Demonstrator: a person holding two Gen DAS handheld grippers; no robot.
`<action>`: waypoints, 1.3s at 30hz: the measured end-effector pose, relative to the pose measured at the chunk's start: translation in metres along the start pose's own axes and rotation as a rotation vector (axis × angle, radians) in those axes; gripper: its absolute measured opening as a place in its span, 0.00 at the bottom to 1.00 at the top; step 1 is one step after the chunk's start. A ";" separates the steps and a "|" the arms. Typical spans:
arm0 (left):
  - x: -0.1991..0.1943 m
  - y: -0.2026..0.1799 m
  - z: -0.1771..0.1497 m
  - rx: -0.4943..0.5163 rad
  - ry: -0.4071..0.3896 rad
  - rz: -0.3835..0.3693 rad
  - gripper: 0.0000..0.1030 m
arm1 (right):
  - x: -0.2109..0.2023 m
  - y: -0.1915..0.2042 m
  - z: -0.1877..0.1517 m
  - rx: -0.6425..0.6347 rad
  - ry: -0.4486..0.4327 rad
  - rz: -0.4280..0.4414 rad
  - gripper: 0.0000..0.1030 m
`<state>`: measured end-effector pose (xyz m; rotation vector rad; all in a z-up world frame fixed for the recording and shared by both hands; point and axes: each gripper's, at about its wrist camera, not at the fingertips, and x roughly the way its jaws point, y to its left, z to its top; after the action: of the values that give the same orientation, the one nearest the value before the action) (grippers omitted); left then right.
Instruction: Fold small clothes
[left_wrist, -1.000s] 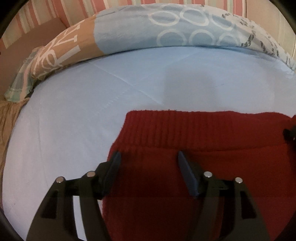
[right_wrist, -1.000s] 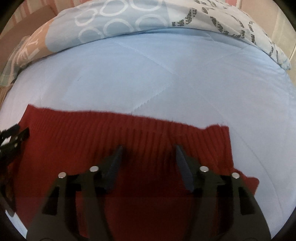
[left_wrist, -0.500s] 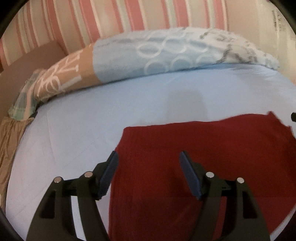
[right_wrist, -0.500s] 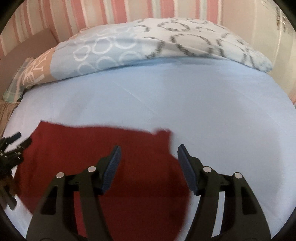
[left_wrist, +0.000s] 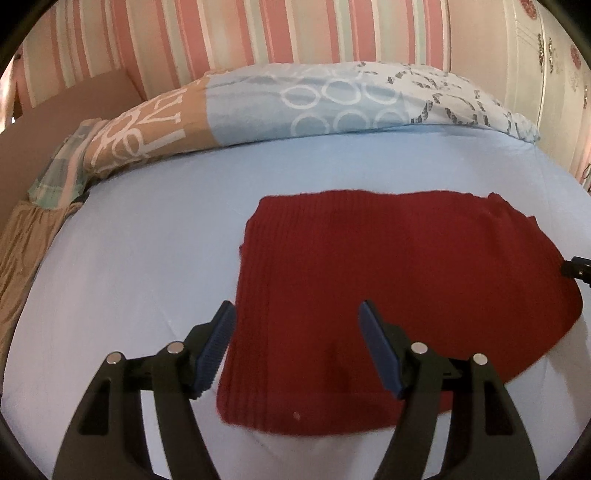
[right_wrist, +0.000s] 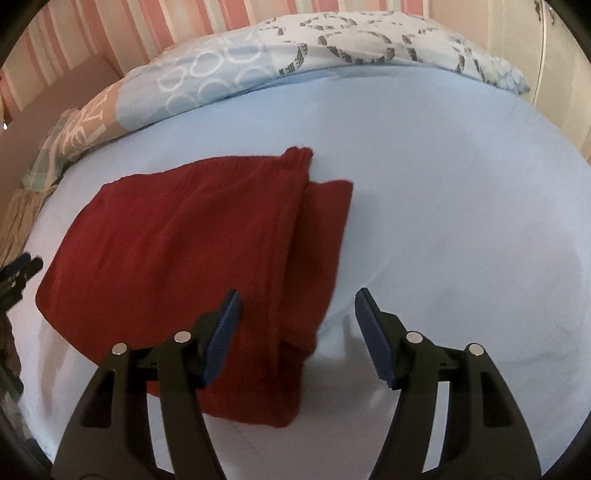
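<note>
The dark red ribbed knit garment (left_wrist: 388, 295) lies folded flat on the pale blue bed sheet (left_wrist: 147, 240), around the middle of the bed, well short of the head end, with a narrower under-layer (right_wrist: 325, 236) showing along its right side in the right wrist view. The left gripper (left_wrist: 297, 354) hangs above the garment's near left part, jaws released and spread, nothing between the blue pads (left_wrist: 218, 347). The right gripper (right_wrist: 295, 339) hangs over the garment's near right edge, likewise spread and grasping nothing. Along the head edge of the bed lies a long rolled quilt printed with white rings on blue and a tan patch (left_wrist: 314, 99), before a pink striped wall (left_wrist: 221, 33).
</note>
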<state>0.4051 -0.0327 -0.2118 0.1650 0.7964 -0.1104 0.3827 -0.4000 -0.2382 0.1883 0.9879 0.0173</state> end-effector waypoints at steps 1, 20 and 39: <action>-0.003 0.002 -0.003 -0.005 0.000 -0.001 0.68 | 0.002 0.000 0.000 0.004 0.006 0.002 0.63; -0.006 0.023 -0.007 -0.113 0.003 0.007 0.73 | 0.038 0.012 -0.006 0.077 0.081 0.010 0.38; 0.013 0.027 -0.007 -0.106 0.030 0.025 0.73 | -0.023 -0.039 -0.015 0.109 -0.004 -0.046 0.21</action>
<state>0.4139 -0.0050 -0.2234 0.0764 0.8274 -0.0418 0.3549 -0.4388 -0.2339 0.2656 0.9898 -0.0797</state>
